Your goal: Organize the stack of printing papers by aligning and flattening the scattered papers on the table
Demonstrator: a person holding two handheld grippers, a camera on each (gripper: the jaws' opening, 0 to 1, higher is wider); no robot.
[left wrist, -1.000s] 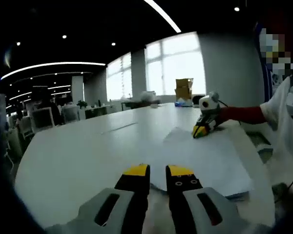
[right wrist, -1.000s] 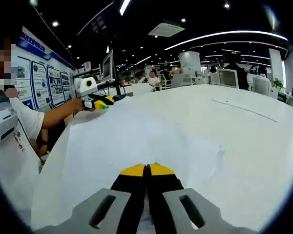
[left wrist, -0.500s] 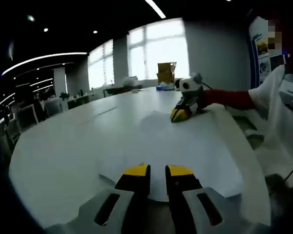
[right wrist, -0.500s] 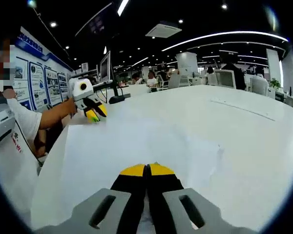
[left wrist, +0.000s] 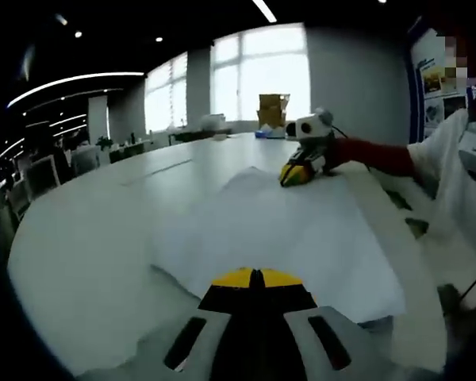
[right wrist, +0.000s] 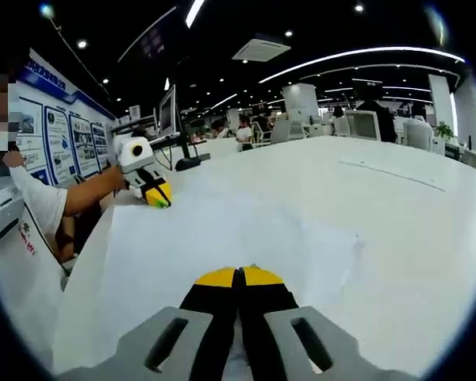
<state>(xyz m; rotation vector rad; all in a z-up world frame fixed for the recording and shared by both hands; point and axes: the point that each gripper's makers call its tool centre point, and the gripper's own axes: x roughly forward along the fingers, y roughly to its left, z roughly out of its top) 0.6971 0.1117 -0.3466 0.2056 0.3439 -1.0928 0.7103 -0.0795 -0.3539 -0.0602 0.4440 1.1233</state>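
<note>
Left gripper view: the left tongs (left wrist: pixel 256 279) rise from the bottom with their yellow tips pressed together, nothing visibly pinched between them. They sit at the near edge of the papers (left wrist: pixel 285 230), a loose white stack lying on the white tabletop (left wrist: pixel 87 238). The sheets are fanned, with one corner jutting out to the left and a ragged near edge. The stack runs lengthwise straight away from these tongs, toward the right tongs (left wrist: pixel 295 172), which rest at its far end, tips down on or just at the top sheet; whether they are open cannot be told here.

Right gripper view: the right tongs (right wrist: pixel 239 278) are closed tip to tip, resting on the papers (right wrist: pixel 222 238), with no sheet seen gripped. The left tongs (right wrist: pixel 155 194) hover tilted at the opposite end, near the tabletop (right wrist: pixel 412 238) edge by the person's arm.

So each tool holds one short end, the long axis lying between them; squaring up likely means pushing the two ends toward each other
</note>
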